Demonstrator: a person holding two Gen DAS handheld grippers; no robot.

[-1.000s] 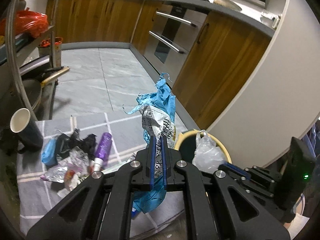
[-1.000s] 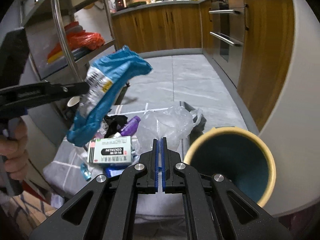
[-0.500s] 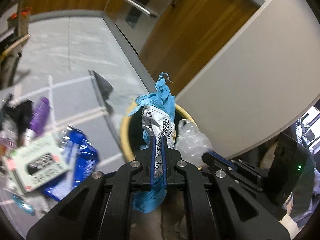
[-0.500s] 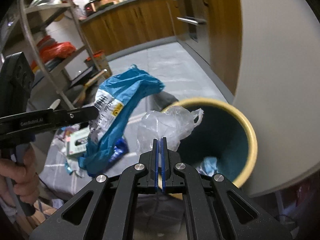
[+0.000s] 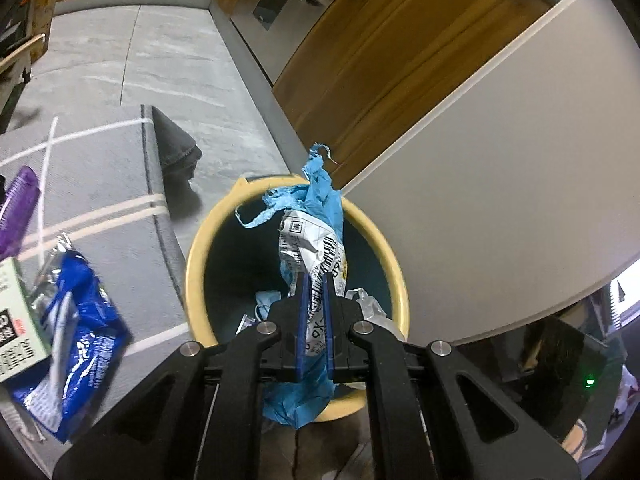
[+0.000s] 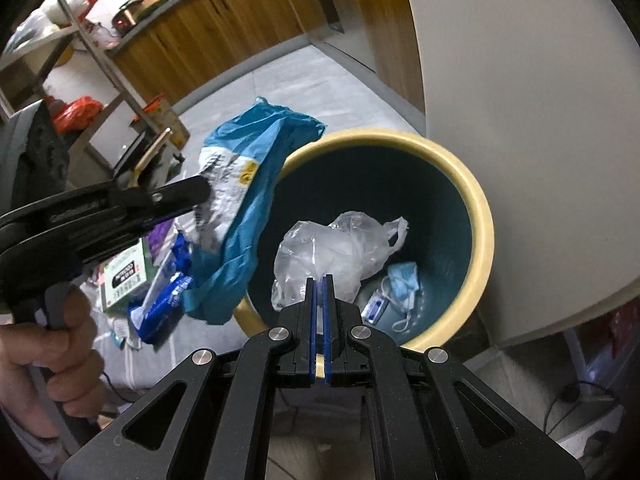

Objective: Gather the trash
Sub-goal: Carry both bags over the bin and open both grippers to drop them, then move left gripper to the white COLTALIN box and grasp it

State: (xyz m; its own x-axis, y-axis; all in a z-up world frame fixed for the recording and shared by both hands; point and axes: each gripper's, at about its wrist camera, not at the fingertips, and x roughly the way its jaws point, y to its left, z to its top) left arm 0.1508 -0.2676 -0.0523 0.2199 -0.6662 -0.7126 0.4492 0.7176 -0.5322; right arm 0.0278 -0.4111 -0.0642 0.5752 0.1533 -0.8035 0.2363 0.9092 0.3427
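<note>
Left wrist view: the left gripper [image 5: 315, 280] pinches a crumpled blue wrapper [image 5: 320, 240], which hangs over the mouth of a yellow-rimmed bin [image 5: 390, 256]. More litter lies on the grey mat [image 5: 100, 176] beside it.

Right wrist view: the right gripper [image 6: 319, 286] pinches a clear plastic bag [image 6: 336, 248] above the bin's opening. Both pieces look best released only once centred over the opening, the wrapper clear of the rim.
</note>
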